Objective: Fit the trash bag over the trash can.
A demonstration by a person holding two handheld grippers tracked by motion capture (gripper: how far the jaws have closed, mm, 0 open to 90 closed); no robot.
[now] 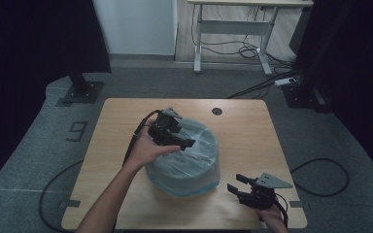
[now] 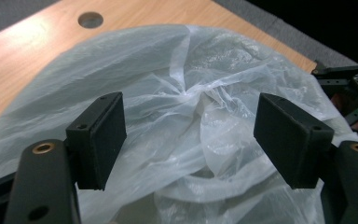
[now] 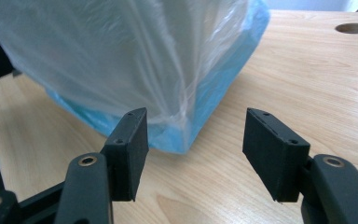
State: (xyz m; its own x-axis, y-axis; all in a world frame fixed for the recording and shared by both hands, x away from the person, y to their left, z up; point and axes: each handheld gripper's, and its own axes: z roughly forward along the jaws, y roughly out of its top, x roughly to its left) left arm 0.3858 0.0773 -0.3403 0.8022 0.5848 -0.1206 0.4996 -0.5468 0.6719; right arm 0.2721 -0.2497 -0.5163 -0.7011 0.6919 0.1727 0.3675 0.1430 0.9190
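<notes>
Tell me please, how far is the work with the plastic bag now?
Done: the clear plastic bag already covers the blue container on the table, its film gathered into a twist on top. In hand: the left gripper hovers open above that twist, pads not touching it. The right gripper waits open near the container's corner. Left, probably: to grasp the twist and handle the bag.

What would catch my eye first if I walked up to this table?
The big, crinkly, translucent plastic bag over a blue bin in the middle of the light wooden table. The left black two-jaw gripper hovers over the bag's gathered top with its jaws open. The right black two-jaw gripper waits open near the table's front right corner, pointing at the bin's blue lower edge.
</notes>
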